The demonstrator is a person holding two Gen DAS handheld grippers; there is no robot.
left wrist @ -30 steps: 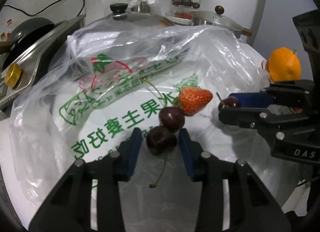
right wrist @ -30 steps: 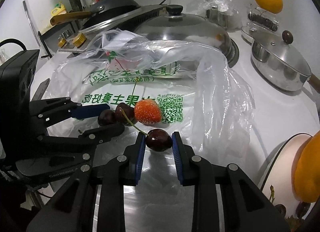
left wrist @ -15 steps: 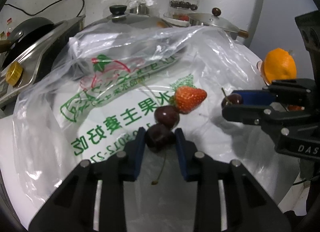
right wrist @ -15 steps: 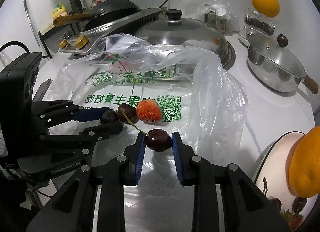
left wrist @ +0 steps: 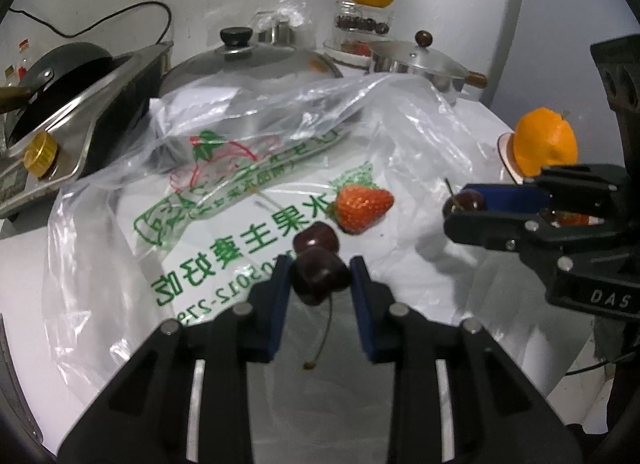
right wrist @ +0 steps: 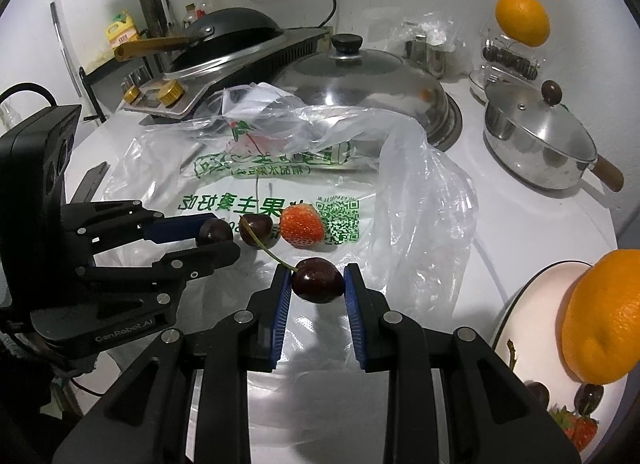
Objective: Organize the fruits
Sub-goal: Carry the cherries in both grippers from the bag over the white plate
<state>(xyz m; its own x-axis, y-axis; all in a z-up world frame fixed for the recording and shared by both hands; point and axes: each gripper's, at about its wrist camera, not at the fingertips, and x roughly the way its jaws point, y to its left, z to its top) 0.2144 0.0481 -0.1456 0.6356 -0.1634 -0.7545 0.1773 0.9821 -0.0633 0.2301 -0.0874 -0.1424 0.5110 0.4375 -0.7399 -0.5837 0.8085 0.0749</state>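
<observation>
Step in hand: pick-up, both grips made; I judge transfer to the plate comes next, calling for a level carry without squeezing harder.

Left hand-held gripper (left wrist: 320, 280): clenched on one dark red round cherry (left wrist: 319, 279), stem hanging down, over the clear plastic bag with green print (left wrist: 224, 240) spread mid-bench.

Loose on the bag: one dark cherry (left wrist: 316, 238) and one red strawberry (left wrist: 362, 204), touching.

Right hand-held gripper (right wrist: 316, 284): clenched on one dark stemmed cherry (right wrist: 317, 280).

White round plate (right wrist: 532, 304), right bench edge: one orange (right wrist: 604, 312), at least two cherries, some strawberries, partly cut off.

Cherries in play: three. Back edge: one more orange (right wrist: 522, 19) on a clear box.
</observation>
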